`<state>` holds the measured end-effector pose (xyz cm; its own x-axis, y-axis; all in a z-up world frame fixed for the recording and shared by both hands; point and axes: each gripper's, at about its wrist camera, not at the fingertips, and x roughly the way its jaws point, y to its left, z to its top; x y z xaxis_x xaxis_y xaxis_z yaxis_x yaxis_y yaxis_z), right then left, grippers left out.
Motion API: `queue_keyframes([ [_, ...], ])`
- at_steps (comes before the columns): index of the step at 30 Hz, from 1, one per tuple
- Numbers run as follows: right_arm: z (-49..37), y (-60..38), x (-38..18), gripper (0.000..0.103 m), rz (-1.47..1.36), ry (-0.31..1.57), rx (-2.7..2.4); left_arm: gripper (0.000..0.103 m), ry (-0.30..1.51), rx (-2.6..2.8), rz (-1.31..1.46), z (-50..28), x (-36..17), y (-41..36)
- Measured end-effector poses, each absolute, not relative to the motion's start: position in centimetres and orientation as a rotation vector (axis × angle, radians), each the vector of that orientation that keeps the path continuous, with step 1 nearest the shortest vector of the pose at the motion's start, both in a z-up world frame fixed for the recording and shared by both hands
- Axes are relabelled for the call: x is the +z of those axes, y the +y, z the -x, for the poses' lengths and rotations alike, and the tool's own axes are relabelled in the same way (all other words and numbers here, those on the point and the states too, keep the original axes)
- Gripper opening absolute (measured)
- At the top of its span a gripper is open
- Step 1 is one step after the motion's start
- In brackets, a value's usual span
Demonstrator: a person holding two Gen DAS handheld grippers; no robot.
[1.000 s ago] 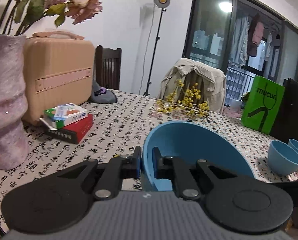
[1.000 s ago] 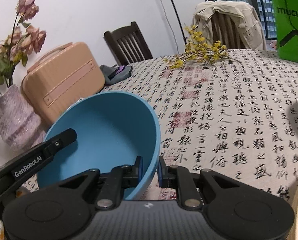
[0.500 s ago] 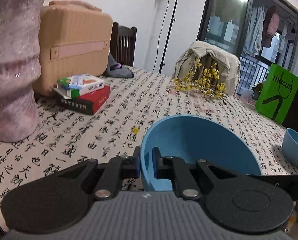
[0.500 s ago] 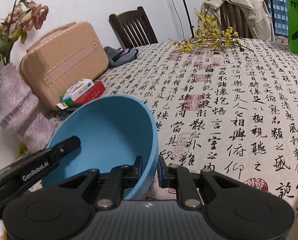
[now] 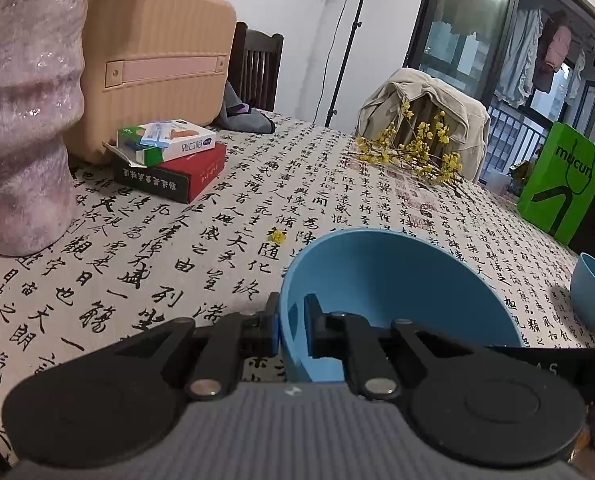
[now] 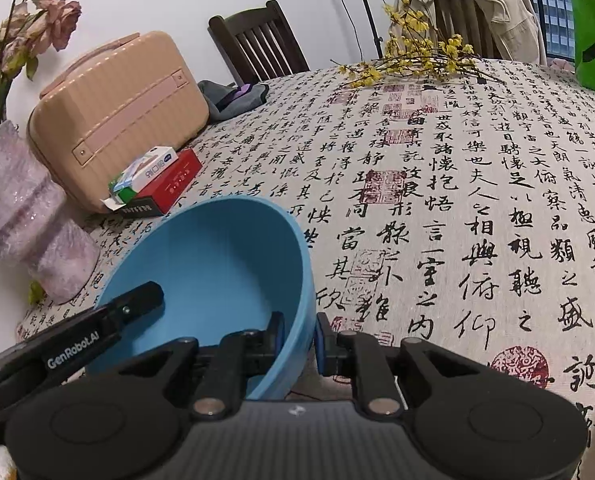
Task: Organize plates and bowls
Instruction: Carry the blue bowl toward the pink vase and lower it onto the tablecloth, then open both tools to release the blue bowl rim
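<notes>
bowl pinched at two sides over the table

bowl (image 5: 397, 280), big and blue, is sitting between both grippers. the left gripper (image 5: 291, 322) is clamping the bowl's rim on its left side, one pad outside the wall and one inside, the jaws drawn nearly together with only the thin wall between them. the right gripper (image 6: 299, 338) is pinching the opposite edge the same way, one pad inside and one outside; in its view the bowl (image 6: 217, 264) is filling the lower left, and one black finger of the left gripper, printed with white lettering, is reaching in over the far rim. whether the bowl's base is touching the tablecloth (image 6: 457, 200) or hanging just above it cannot be told from either view.

the tablecloth, pale with black calligraphy and red seals, is covering the whole table. on the left a mottled pink vase (image 5: 21, 100) is standing upright, with a peach-coloured hard case (image 5: 153, 60) behind it. just in front of the case a red box (image 5: 177, 174) is lying flat with small white and green boxes (image 5: 165, 142) stacked on top. yellow flowering twigs (image 5: 413, 152) are lying across the far side of the table, near a chair draped with a beige jacket (image 5: 425, 96). a green paper bag (image 5: 561, 184) is standing at the right edge, and small blue bowls (image 5: 593, 296) are resting near it, well apart from the big one.
</notes>
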<state>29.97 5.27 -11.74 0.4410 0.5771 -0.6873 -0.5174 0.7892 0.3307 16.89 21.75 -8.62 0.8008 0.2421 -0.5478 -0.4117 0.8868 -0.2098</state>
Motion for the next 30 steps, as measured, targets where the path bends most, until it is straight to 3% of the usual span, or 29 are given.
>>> queue_keyframes([
  [9, -30.5, 4.6, -12.0, 0.021, -0.135, 0.906, 0.693, 0.016, 0.528, 0.358, 0.320, -17.1, -8.6, 21.5],
  [11, -30.5, 4.4, -11.9, 0.030, -0.155, 0.903, 0.703, 0.018, 0.528, 0.356, 0.322, -17.1, -8.4, 21.5],
  [15, -30.1, 4.0, -11.2, 0.036, -0.169, 0.862, 0.723, 0.036, 0.509, 0.358, 0.318, -16.9, -8.1, 21.4],
  [17, -29.8, 3.8, -10.8, 0.047, -0.168, 0.830, 0.722, 0.040, 0.498, 0.365, 0.311, -16.8, -7.8, 21.3],
  [20, -29.5, 3.2, -10.2, 0.055, -0.170, 0.791, 0.722, 0.048, 0.485, 0.368, 0.311, -16.6, -7.4, 21.2],
  [30, -28.6, 0.8, -9.1, 0.069, -0.145, 0.671, 0.698, 0.083, 0.365, 0.406, 0.232, -14.9, -5.7, 19.7],
])
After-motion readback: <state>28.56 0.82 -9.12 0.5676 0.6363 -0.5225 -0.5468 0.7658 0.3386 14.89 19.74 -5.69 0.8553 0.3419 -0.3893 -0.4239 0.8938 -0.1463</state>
